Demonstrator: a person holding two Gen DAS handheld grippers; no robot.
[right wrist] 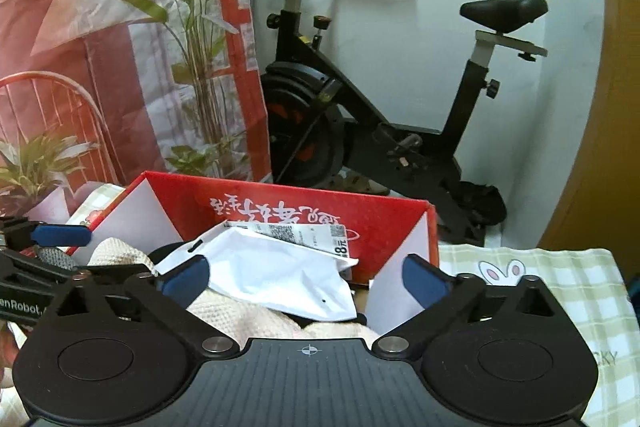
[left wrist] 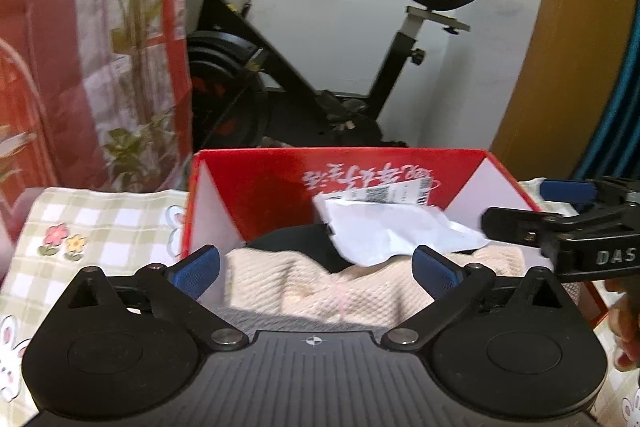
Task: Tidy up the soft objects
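One red box (left wrist: 256,183), one cream towel (left wrist: 320,287), one white paper bag (left wrist: 384,235), one exercise bike (left wrist: 304,67), two hand-held grippers.

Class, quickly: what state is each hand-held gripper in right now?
Left hand-held gripper: open, holding nothing.
Right hand-held gripper: open, holding nothing.

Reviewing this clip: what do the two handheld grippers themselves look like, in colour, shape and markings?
Both are matte black plastic. The left gripper and right gripper each have a ribbed body with a small crosshair mark, two round discs at the sides, silver pivot bolts, angled link arms, and blue textured finger pads. Seen side-on, the right one shows white letters "DAS", the left one "enRobot". No cables or sleeves show.
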